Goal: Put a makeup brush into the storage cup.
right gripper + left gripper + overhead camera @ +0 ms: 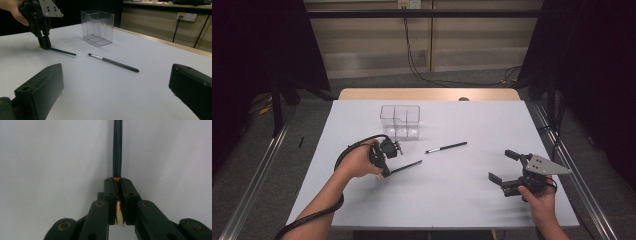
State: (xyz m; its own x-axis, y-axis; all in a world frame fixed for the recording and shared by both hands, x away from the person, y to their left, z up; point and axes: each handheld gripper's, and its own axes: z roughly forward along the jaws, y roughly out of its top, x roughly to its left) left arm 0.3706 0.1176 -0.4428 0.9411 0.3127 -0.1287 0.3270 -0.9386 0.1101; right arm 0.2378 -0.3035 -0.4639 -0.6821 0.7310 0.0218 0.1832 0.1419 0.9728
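The high view looks forward and down from above the person's side, taking in the whole bench (437,200). The left gripper view sits very close, staring along its own fingers (110,195) at bare bench top. The right gripper view looks low across the bench, sharing the clear box (97,27) with the high view.

Left forearm is coming in from bottom left of the high view, hand wrapping the left gripper (384,169) at left of centre, jaws pressing together, tips pointing down. Right hand (538,199) is sitting lower right, holding the right gripper (504,165) level, jaws spreading wide apart.
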